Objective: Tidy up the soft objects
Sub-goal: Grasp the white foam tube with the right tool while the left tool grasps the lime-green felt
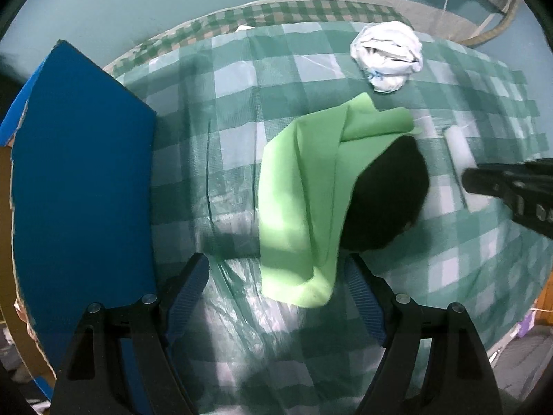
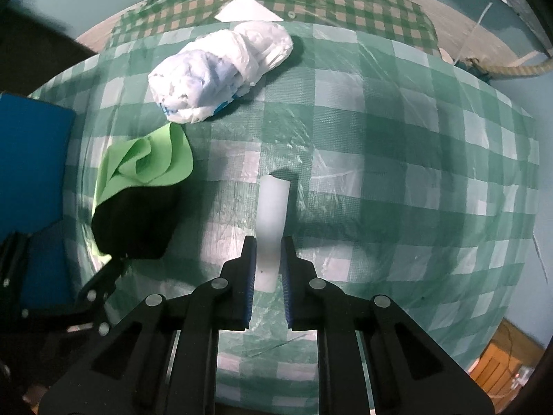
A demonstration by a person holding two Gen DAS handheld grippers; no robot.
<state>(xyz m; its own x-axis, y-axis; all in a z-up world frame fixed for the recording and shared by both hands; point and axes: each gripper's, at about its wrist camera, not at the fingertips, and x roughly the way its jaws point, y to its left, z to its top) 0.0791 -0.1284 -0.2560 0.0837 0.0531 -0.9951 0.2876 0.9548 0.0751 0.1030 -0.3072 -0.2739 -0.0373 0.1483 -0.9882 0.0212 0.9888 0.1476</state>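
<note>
White foam stick (image 2: pixel 271 228) clamped between right jaws.

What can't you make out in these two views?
- Black item: left wrist view, partly under the green cloth; too dark to identify.
- Blue box: inside not visible; cut off by the frame edge.
- White roll: near end squeezed between the right gripper.

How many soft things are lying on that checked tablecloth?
4: a white crumpled bag at the far side, a green cloth draped over a black item, and a white foam stick in the right gripper. More may be hidden.
</note>
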